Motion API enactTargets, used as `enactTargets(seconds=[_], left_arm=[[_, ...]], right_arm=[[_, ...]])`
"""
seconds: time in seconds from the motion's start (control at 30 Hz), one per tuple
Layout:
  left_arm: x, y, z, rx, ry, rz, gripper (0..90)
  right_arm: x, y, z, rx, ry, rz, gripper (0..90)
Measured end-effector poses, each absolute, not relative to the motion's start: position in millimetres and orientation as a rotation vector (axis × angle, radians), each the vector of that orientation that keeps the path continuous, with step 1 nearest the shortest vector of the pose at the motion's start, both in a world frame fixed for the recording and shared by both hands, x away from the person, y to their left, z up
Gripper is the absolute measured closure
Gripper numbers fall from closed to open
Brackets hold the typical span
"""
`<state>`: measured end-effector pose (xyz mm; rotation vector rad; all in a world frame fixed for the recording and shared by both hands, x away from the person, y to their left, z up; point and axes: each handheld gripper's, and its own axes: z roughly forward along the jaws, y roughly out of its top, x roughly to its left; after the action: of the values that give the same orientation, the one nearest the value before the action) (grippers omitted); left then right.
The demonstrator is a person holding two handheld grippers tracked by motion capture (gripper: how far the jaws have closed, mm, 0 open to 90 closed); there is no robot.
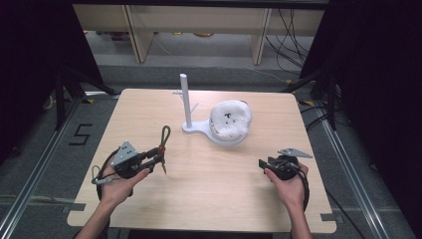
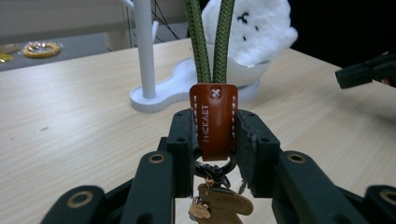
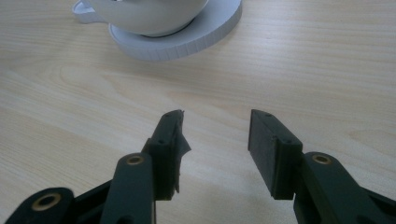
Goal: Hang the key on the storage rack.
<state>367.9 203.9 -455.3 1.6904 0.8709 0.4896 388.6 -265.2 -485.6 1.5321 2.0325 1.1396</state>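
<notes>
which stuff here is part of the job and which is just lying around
In the job:
- keychain strap, gripped by the left tool
- white peg stand, the likely hanging spot
- right tool, open, nothing between its pads

Lying about:
- white fluffy toy in the stand's dish
- gold rings beyond the table

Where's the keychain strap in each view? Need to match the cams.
High view: keychain strap left of centre, in the left gripper, green loop pointing up-table.
Left gripper view: centre, brown leather tab clamped between the jaws, cords running up.
Right gripper view: not in it.
Shared landmark: white stand base.
</notes>
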Motion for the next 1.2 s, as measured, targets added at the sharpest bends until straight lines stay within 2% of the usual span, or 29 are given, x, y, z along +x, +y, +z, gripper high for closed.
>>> enactTargets(seconds=[0.37, 1.2], left_arm=[[372.3, 207.3, -449.9, 1.628, 0.882, 0.548, 68.3], [390.8, 202.6, -438.9, 1.558, 0.874, 0.589, 68.3]], right_arm=[[385.7, -260.9, -486.4, 1.573, 2.010, 1.163, 55.8], [385.3, -259.7, -487.5, 1.553, 1.996, 1.194, 55.5]])
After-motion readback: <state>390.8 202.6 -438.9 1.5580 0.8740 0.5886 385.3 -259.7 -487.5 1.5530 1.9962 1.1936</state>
